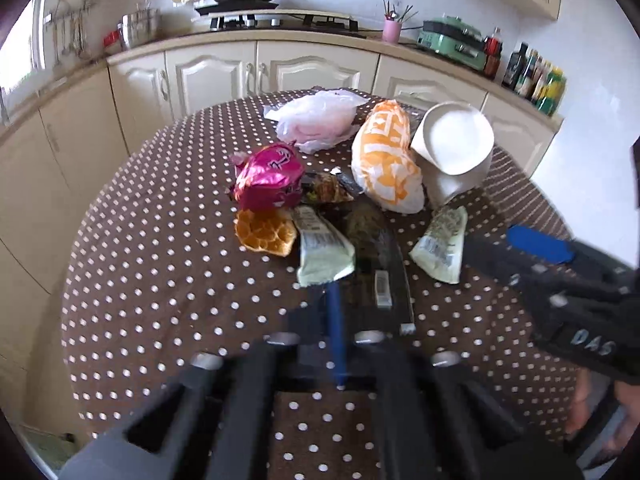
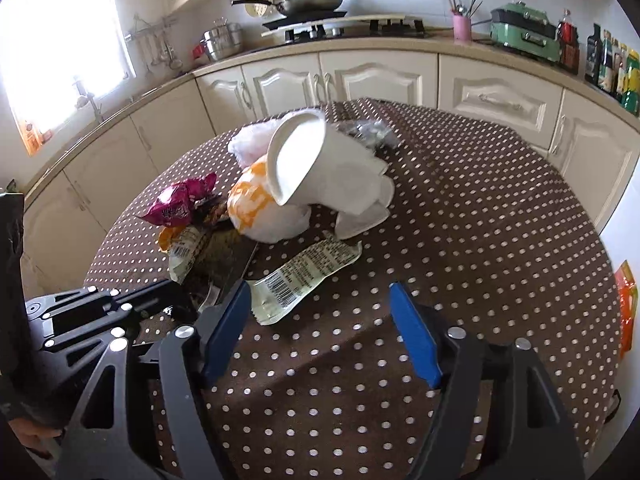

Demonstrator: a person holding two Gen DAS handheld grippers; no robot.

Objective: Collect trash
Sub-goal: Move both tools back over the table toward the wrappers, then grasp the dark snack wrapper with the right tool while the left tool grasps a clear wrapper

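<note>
Trash lies piled on a round table with a brown dotted cloth (image 1: 160,280): a pink foil wrapper (image 1: 270,178), an orange peel (image 1: 264,232), a pale green wrapper (image 1: 322,252), a dark clear wrapper (image 1: 380,256), an orange-and-white bag (image 1: 386,156), a crushed white cup (image 1: 456,148), a white plastic bag (image 1: 316,120) and a torn pale wrapper (image 1: 442,248). My left gripper (image 1: 352,320) is shut on the near end of the dark clear wrapper. My right gripper (image 2: 320,316) is open, just short of the torn pale wrapper (image 2: 304,276).
Cream kitchen cabinets (image 2: 380,80) and a counter curve behind the table, with a hob and pan (image 2: 312,0), a pink utensil cup (image 2: 462,26), a green appliance (image 2: 524,28) and bottles (image 2: 616,68). A crumpled dark wrapper (image 2: 370,132) lies behind the cup.
</note>
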